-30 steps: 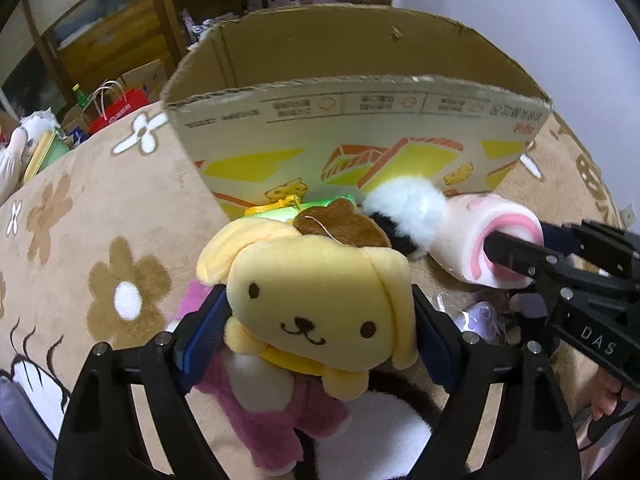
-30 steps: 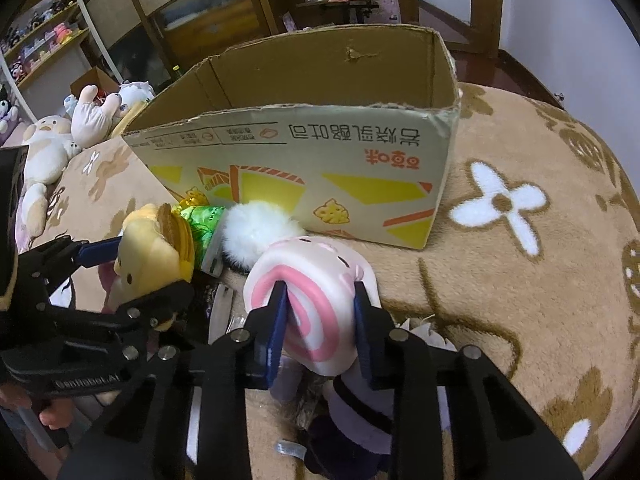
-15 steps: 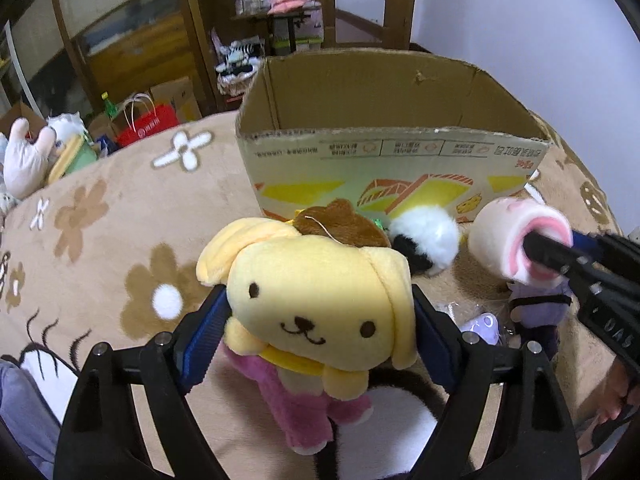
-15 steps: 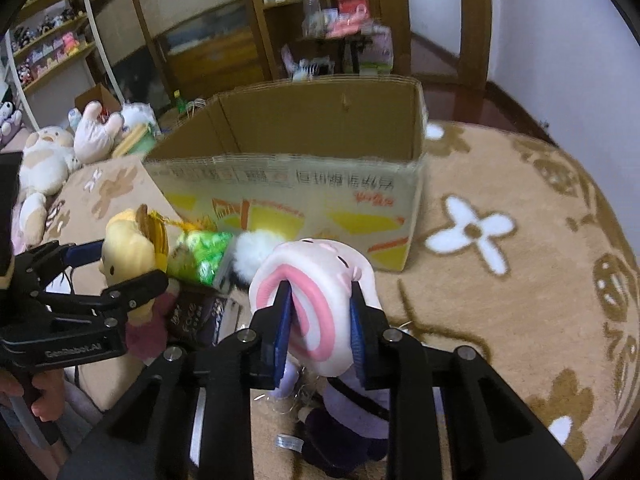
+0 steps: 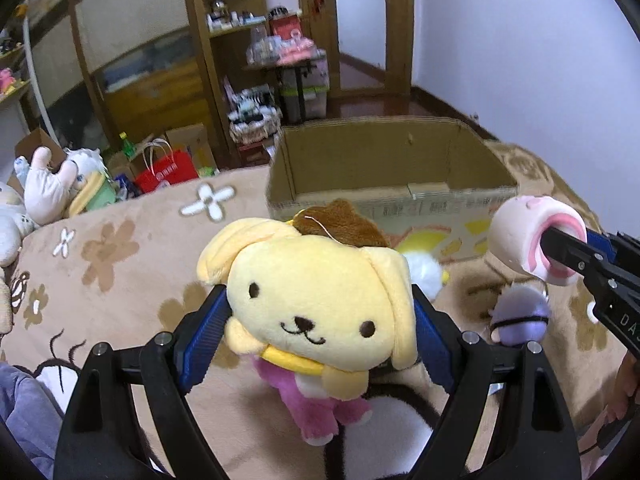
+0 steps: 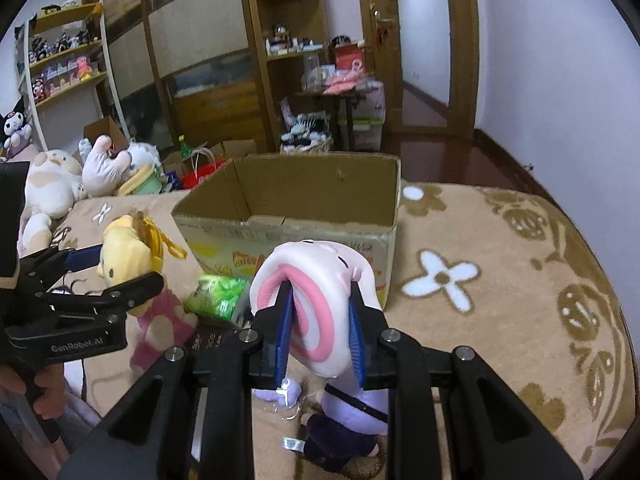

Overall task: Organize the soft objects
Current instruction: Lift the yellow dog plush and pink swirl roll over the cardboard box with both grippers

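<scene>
The left tongs (image 5: 320,320) are closed on the head of a yellow dog plush (image 5: 316,300), their blue-padded fingers (image 5: 204,332) pressing in from either side so that the toy hangs clear of the tan flowered blanket (image 5: 120,256), its pink-clothed body dangling below the face. From the right wrist camera the same yellow dog plush (image 6: 128,248) appears side-on, gripped by the left tongs (image 6: 116,272) well to the left of the box. The right tongs (image 6: 320,320) are clamped on a pink swirl roll plush (image 6: 316,292), squeezing its soft body between narrow-set fingers and holding it up in the air; in the left view this pink swirl roll plush (image 5: 532,240) floats at the right edge, in front of the box's near right corner. Beyond both toys an open cardboard box (image 6: 304,196) sits on the blanket, flaps upright, its printed front wall facing the cameras; its inside shows only bare cardboard walls from here. On the blanket beneath the lifted toys lie a green crinkly packet (image 6: 220,296), just in front of the box, and a purple plush figure (image 6: 348,420) directly under the right tongs. A white fluffy ball (image 5: 424,272) rests beside the box's base. More stuffed animals (image 6: 60,188) are heaped at the far left.
</scene>
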{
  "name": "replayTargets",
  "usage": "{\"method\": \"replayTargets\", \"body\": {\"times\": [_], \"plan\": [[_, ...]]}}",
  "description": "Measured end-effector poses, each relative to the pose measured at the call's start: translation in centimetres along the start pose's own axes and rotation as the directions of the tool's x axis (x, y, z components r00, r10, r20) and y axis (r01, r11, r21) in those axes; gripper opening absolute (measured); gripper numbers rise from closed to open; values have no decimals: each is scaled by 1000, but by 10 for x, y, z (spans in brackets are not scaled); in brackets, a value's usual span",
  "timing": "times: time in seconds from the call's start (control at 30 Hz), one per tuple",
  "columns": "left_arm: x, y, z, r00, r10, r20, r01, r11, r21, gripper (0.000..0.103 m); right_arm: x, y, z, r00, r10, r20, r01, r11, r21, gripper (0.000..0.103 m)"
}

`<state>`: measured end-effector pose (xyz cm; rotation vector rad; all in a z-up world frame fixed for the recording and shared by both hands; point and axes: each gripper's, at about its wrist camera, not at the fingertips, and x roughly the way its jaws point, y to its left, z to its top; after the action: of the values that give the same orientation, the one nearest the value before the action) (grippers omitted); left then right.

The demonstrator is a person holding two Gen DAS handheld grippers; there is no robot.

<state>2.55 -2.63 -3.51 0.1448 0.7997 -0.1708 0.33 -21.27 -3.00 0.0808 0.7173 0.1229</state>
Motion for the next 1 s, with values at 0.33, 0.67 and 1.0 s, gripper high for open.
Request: {"method": "replayTargets", "body": {"times": [0.33, 0.67, 1.0], "plan": [[-32, 5, 11, 990, 16, 138, -19, 1000, 16, 84, -21, 2, 15, 993, 3, 122, -4, 1000, 11, 26], [-43, -9, 29, 968, 10, 250, -29, 997, 70, 84, -21, -6, 30, 984, 37, 175, -45, 998, 42, 26], [-30, -14, 62, 956, 13, 294, -47, 993, 110, 85, -9, -7, 57, 974, 36, 224, -40, 999, 13, 26]]}}
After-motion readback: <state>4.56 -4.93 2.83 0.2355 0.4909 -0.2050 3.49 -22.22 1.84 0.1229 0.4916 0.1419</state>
